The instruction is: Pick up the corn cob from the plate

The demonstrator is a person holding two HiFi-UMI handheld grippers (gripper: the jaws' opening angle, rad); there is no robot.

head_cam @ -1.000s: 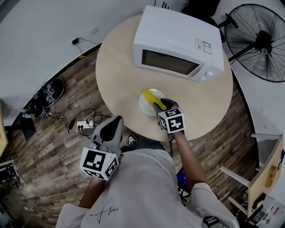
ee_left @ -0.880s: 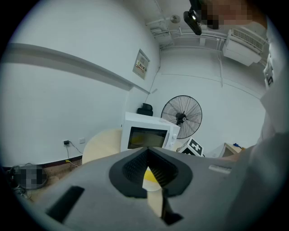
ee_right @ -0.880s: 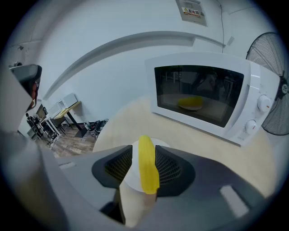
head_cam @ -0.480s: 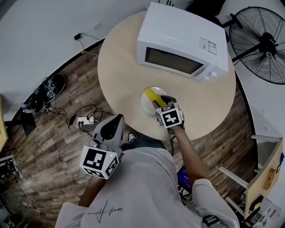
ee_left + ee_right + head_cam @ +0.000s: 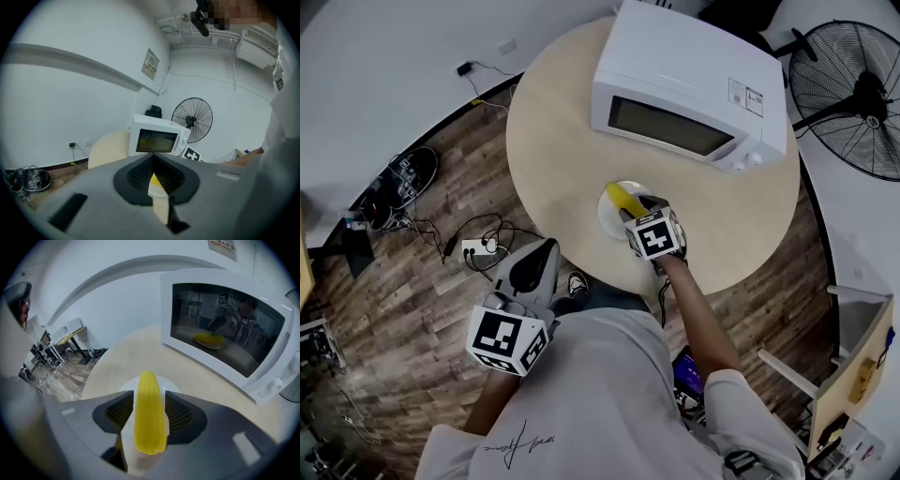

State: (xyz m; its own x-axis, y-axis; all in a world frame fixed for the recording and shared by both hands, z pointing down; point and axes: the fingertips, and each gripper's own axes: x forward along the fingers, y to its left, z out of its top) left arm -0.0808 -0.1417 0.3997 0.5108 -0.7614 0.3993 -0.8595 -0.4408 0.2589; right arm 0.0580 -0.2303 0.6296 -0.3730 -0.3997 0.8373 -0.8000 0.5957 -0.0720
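Wood floor (image 5: 412,281) strewn with cables lies left of the round table (image 5: 553,131), whose left half is bare. My left gripper (image 5: 542,255) hangs just off its near edge; the fingers seem to meet at the tips, holding nothing. One white plate (image 5: 607,217) near that edge bears one smooth, tapered yellow corn cob (image 5: 149,413). My right gripper (image 5: 636,212) straddles the cob; its jaws have just been opening and stand apart, not pressing it. One microwave (image 5: 694,84) sits behind the plate, and one fan (image 5: 853,94) stands far right.
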